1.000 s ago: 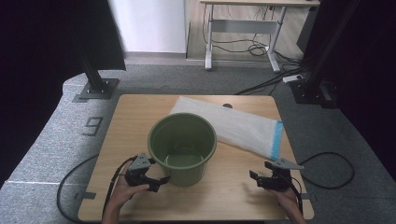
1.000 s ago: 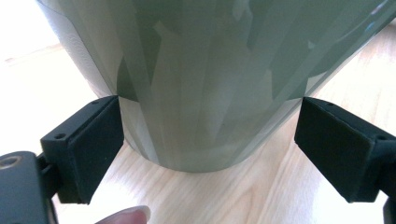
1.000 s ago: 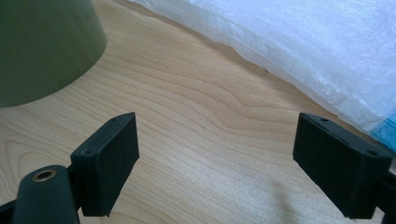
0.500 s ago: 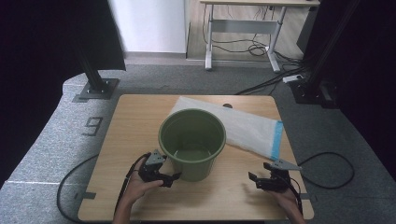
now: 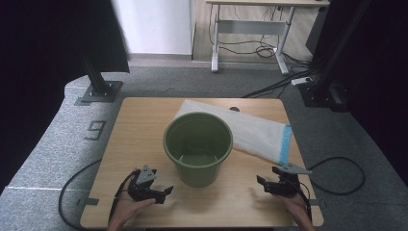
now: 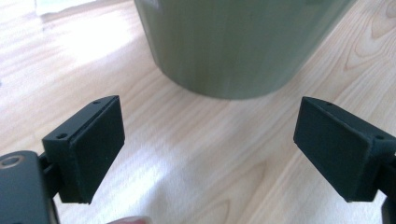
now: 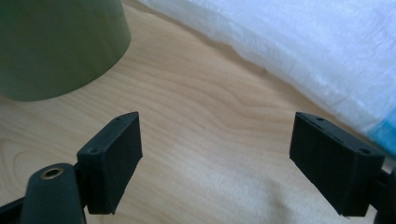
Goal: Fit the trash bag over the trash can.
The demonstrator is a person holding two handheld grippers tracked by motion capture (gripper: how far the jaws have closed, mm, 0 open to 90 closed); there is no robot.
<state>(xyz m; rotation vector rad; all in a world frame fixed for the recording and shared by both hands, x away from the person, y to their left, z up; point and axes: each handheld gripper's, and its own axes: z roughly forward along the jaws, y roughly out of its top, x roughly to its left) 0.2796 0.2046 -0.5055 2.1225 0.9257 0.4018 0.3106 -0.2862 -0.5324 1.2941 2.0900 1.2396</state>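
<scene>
A green plastic bucket (image 5: 198,147) stands upright in the middle of the wooden table (image 5: 139,125), with nothing visible inside it. Behind it and to its right lies a flat white bag (image 5: 255,132) with a blue edge. My left gripper (image 5: 163,193) rests low near the front edge, left of the bucket, open and apart from it. In the left gripper view the bucket's wall (image 6: 233,42) rises just beyond the gap between the jaws (image 6: 210,140). My right gripper (image 5: 263,185) is open at the front right, with bare wood between its jaws (image 7: 217,140), the bucket (image 7: 56,42) to its left and the bag (image 7: 299,46) ahead.
Black cables (image 5: 337,178) trail off both sides of the table onto the grey floor. Black stand bases (image 5: 98,91) sit beyond the table's far corners, and a desk frame (image 5: 250,33) stands farther back.
The bucket has shifted a little to the right. The left gripper, which was close against the bucket, has drawn back toward the front left. The right gripper has stayed put.
</scene>
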